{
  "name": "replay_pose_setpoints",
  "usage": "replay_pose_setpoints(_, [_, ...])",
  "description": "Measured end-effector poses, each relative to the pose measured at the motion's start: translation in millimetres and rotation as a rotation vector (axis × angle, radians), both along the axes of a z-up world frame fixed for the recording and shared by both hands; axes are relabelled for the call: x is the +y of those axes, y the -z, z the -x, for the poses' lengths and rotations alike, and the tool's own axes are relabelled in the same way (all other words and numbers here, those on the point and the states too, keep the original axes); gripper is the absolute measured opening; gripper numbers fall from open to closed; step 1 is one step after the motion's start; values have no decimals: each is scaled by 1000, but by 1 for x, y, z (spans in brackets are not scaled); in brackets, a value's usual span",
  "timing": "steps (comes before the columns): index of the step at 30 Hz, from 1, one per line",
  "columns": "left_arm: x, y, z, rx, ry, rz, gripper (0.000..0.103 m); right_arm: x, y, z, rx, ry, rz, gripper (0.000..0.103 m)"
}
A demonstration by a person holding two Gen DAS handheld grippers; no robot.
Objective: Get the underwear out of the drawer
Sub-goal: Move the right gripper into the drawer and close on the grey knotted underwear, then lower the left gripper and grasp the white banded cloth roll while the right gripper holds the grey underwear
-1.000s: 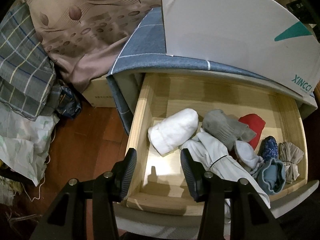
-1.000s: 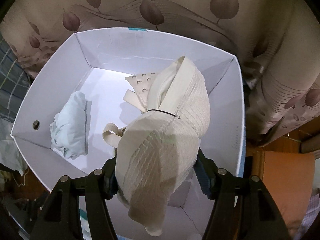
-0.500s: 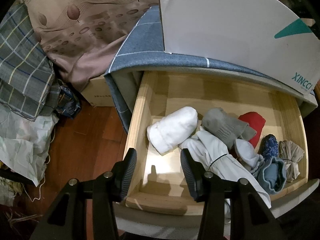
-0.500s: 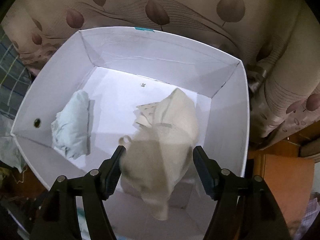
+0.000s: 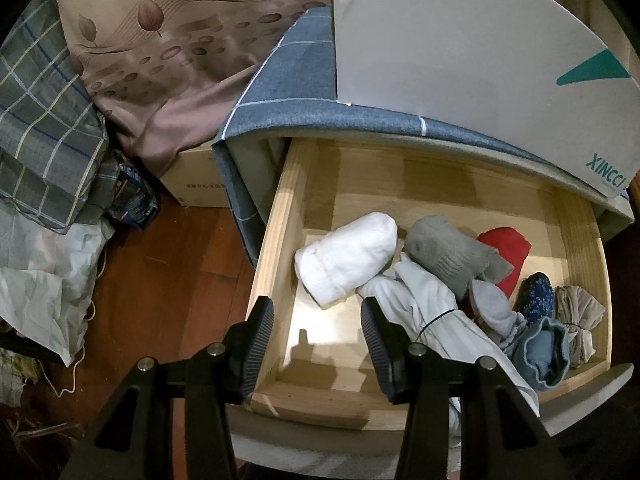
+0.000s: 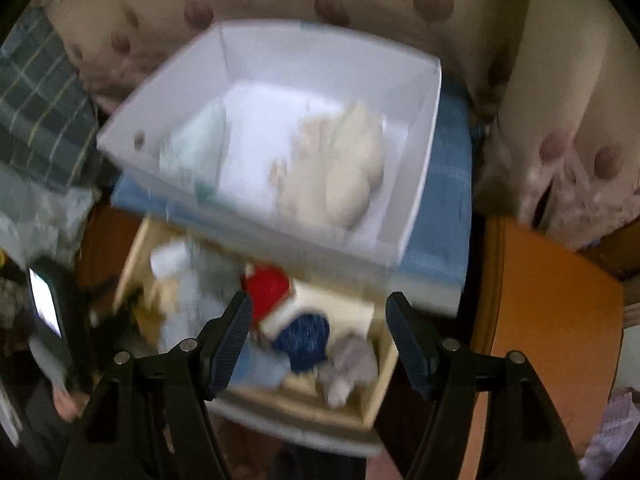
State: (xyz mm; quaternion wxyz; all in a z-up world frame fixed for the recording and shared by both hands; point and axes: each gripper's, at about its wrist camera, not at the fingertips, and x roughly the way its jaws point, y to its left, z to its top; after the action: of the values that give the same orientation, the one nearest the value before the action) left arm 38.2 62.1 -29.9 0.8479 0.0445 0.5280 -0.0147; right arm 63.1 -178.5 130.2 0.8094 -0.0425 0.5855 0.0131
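Observation:
The open wooden drawer [image 5: 280,216] holds rolled clothes: a white roll [image 5: 346,258], a grey one [image 5: 448,254], a red one [image 5: 508,248], a long white bundle [image 5: 432,312], a dark blue one [image 5: 534,300], a light blue one [image 5: 544,352] and a beige one [image 5: 576,320]. My left gripper [image 5: 316,344] is open and empty above the drawer's front left corner. My right gripper [image 6: 318,340] is open and empty above the drawer [image 6: 380,364]; this view is blurred. The white box [image 6: 416,184] holds a cream garment [image 6: 344,172] and a pale green one [image 6: 196,144].
The white box [image 5: 460,48] stands on the blue-covered cabinet top [image 5: 288,88]. A plaid cloth [image 5: 40,128], a leaf-patterned cover [image 5: 172,40], a cardboard box [image 5: 196,184] and plastic bags [image 5: 44,280] lie left over the wooden floor [image 5: 168,300]. An orange surface [image 6: 548,320] is at right.
My right gripper opened and let the cream garment drop into the white box, then pulled back and down towards the drawer. My left gripper barely moved.

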Motion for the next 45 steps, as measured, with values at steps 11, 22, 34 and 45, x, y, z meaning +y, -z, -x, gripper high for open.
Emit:
replay_pose_setpoints(11, [2, -1, -1, 8, -6, 4, 47, -28, 115, 39, 268, 107, -36, 62])
replay_pose_setpoints(22, [4, -1, 0, 8, -6, 8, 47, -48, 173, 38, 349, 232, -62, 53])
replay_pose_setpoints(34, [3, 0, -1, 12, -13, 14, 47, -43, 207, 30, 373, 228, -20, 53])
replay_pose_setpoints(45, [3, 1, -2, 20, -20, 16, 46, -44, 217, 7, 363, 195, 26, 54])
